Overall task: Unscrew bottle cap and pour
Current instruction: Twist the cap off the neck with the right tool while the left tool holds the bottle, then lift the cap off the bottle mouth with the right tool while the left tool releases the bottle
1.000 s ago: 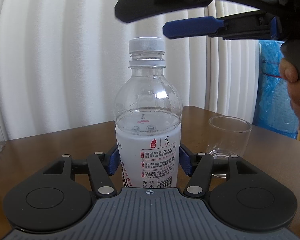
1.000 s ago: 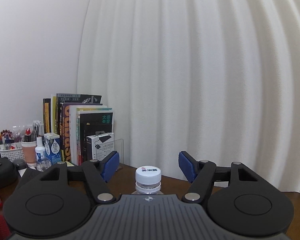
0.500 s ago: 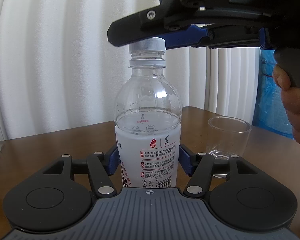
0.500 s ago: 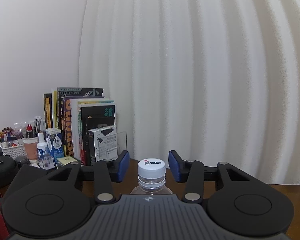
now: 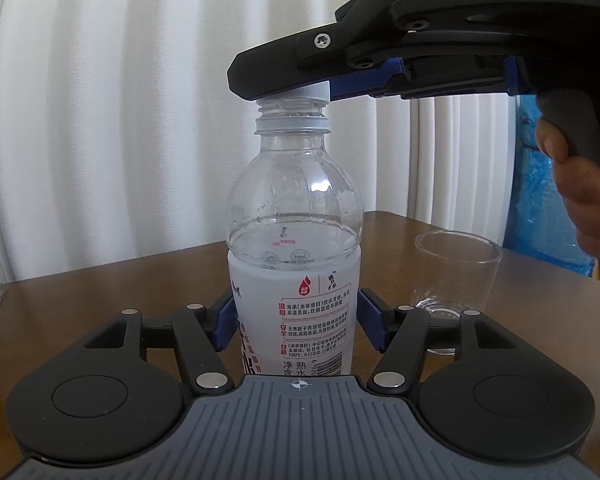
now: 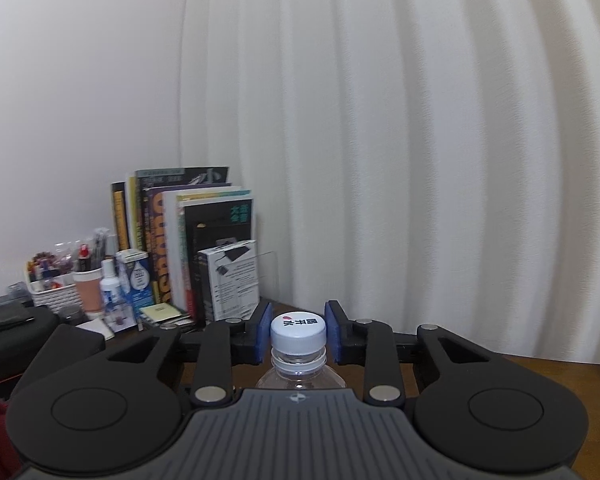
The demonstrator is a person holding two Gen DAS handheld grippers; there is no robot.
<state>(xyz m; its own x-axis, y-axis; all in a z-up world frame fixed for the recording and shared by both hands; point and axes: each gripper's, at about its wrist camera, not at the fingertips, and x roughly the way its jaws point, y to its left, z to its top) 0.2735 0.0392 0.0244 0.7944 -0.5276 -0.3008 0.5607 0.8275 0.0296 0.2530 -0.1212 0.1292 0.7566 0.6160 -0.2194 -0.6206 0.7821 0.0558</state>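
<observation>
Right claw (image 6: 298, 334) has closed onto the white cap (image 6: 298, 332) — bottle (image 5: 294, 264) upright, half-full.

bottle (image 5: 294, 248): upright, part-full | cap (image 6: 298, 330): white, on | cup (image 5: 456, 276): clear

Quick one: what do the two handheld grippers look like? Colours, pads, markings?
Both match: left gripper and right gripper have black linkage jaws, blue ribbed pads, silver pivot pins, round black discs, and a grey ridged base with a crosshair mark. The right one's body reads "DAS".

bottle (image 5: 294, 272) base hidden, cap (image 5: 314, 90) mostly covered
</observation>
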